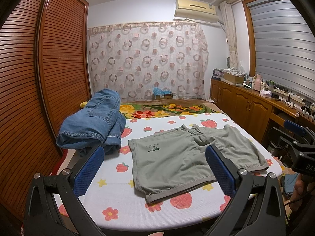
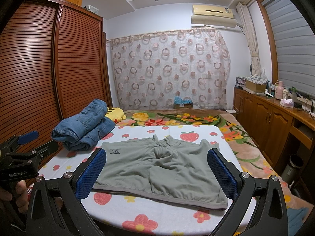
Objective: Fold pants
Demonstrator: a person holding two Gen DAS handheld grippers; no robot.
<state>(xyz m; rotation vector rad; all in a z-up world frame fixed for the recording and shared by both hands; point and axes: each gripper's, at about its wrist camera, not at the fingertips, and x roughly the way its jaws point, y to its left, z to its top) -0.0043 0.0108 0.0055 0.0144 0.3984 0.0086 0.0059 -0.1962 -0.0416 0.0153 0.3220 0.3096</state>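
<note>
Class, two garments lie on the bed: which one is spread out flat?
The grey-green shorts, spread flat near the bed's edge; the blue jeans are piled in a heap beside them.

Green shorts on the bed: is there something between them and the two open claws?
Nothing visible. The green shorts lie flat on the bed cover, straight ahead of both claws; the folded jeans sit aside, to their left.

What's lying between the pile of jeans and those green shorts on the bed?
Nothing but bare strawberry-print sheet. In the right wrist view a narrow strip of it separates the folded jeans from the green shorts, which don't touch.
</note>
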